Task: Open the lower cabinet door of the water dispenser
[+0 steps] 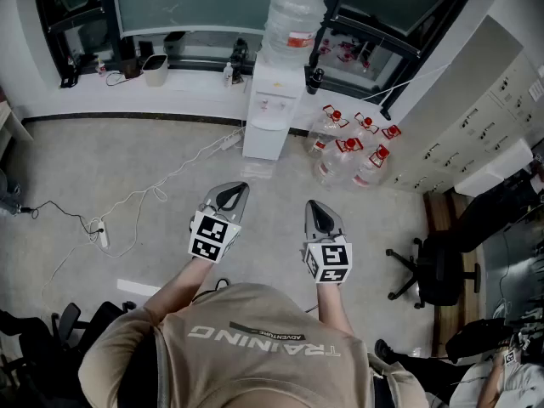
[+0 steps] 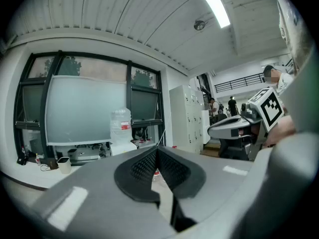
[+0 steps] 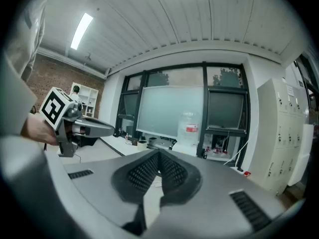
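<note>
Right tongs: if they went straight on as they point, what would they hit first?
The right tongs face floor with nothing close; beyond it, probably the dispenser, though depth is unclear.

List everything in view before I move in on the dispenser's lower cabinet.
water dispenser: one, white, against the far wall below the window
bottle: one, clear with a red label, on top of the dispenser
spare water bottles: about six, clear with red caps, on the floor right of the dispenser
power strip: one, white, on the floor at left, cable trailing
office chair: one, black, at right
lockers: one bank, white, along the right wall
bin: one, white, on the window ledge
left gripper: grey, jaws together, empty, short of the dispenser
right gripper: grey, jaws together, empty, beside the left
</note>
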Demonstrator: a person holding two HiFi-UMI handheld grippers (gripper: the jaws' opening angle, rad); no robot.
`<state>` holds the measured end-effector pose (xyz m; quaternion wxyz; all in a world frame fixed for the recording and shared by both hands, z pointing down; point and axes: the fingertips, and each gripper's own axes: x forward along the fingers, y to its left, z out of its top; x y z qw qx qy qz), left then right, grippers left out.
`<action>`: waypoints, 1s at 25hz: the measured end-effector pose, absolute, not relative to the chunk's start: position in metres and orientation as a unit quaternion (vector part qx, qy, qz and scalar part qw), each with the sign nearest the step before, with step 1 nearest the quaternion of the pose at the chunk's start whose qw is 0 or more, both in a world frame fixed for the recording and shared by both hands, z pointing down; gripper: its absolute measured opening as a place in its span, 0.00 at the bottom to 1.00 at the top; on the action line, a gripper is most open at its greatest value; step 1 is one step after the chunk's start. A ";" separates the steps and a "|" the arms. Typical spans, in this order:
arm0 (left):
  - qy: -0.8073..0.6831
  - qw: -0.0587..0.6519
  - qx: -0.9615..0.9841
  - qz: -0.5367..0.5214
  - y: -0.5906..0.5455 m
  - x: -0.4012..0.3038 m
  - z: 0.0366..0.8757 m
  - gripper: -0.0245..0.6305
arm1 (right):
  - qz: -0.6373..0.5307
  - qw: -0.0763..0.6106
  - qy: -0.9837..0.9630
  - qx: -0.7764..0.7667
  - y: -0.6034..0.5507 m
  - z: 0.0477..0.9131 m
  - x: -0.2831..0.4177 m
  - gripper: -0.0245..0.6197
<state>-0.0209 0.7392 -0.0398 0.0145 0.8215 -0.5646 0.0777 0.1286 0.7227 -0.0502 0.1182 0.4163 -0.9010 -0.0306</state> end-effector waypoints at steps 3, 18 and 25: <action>-0.568 0.014 0.820 0.073 0.729 -0.035 -0.043 0.04 | -0.034 0.115 -0.901 0.417 0.707 -0.051 0.120 0.05; -0.545 0.024 0.835 0.075 0.695 -0.066 -0.020 0.04 | -0.029 0.131 -0.884 0.449 0.678 -0.030 0.094 0.05; -0.523 0.052 0.847 0.081 0.673 -0.069 0.017 0.04 | -0.005 0.152 -0.870 0.469 0.669 0.002 0.093 0.05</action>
